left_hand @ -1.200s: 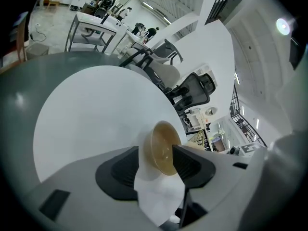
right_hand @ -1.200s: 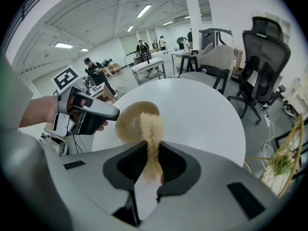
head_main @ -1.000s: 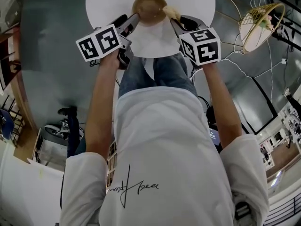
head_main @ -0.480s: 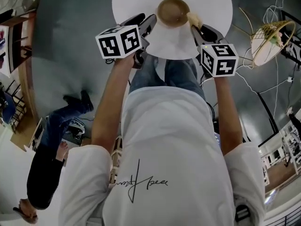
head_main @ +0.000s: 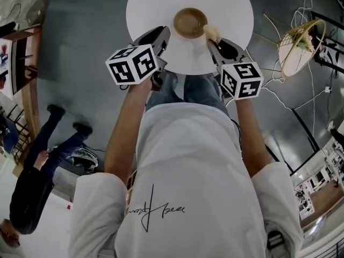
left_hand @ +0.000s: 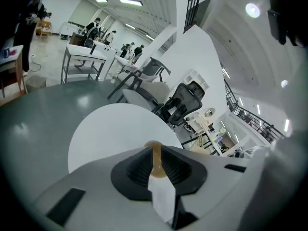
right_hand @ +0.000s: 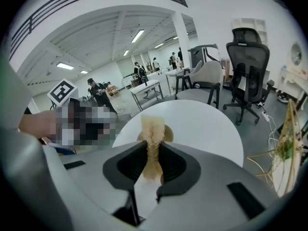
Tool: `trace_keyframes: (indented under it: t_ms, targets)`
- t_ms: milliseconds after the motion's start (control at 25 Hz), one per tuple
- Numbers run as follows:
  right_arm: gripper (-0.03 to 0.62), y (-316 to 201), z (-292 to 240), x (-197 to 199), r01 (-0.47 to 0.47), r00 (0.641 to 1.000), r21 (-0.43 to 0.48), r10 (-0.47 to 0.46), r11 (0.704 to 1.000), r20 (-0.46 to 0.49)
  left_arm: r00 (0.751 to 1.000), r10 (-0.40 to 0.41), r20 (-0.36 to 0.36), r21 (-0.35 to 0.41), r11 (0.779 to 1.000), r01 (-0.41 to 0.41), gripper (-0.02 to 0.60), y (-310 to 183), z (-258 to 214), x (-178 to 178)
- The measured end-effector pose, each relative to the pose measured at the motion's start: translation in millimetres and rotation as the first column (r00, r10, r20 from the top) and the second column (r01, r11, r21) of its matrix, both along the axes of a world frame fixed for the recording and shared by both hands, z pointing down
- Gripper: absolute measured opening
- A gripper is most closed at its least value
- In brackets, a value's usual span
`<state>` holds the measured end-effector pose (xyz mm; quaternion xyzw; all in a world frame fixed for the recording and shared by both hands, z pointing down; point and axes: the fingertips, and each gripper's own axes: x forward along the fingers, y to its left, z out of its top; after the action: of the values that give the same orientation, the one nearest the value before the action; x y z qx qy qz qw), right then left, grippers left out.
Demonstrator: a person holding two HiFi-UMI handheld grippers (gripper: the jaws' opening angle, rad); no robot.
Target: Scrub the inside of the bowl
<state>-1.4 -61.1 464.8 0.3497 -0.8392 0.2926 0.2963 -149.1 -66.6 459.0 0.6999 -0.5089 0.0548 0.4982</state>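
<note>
Your left tongs have just been closing and now pinch the rim of the wooden bowl over the round white bench. Your right tongs clamp a fibrous scrubber, its tip at the bowl's right rim.

Bowl over counter, toward its near edge. Left gripper, fingers just closing, has bowl's left rim between them. Sponge in right gripper at bowl's right rim. Basket on floor, right of counter.
</note>
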Motion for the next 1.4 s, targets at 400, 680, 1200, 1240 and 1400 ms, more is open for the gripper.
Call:
trace_keyframes:
  t_ms: [400, 680, 1200, 1240, 1400]
  targets:
    - [0.084, 18, -32, 3, -0.035, 0.999, 0.053, 0.033, 0.998, 0.035, 0.999, -0.029, -0.028, 0.064, 0.997, 0.030, 0.014, 23, -36, 9]
    - [0.084, 37, -59, -8, -0.037, 0.997, 0.103, 0.030, 0.994, 0.064, 1.000, 0.004, -0.029, 0.134, 0.991, 0.000, 0.006, 37, -65, 20]
    - [0.083, 70, -107, 0, -0.104, 0.989, 0.164, 0.085, 0.981, 0.120, 0.995, 0.081, 0.053, 0.210, 0.973, -0.090, 0.005, 62, -107, 34]
    - [0.083, 72, -114, 0, -0.106, 0.988, 0.176, 0.085, 0.979, 0.126, 0.994, 0.090, 0.062, 0.216, 0.971, -0.102, 0.005, 64, -111, 35]
    - [0.083, 82, -145, 0, -0.124, 0.984, 0.227, 0.090, 0.966, 0.154, 0.989, 0.116, 0.087, 0.265, 0.955, -0.135, 0.005, 70, -131, 37]
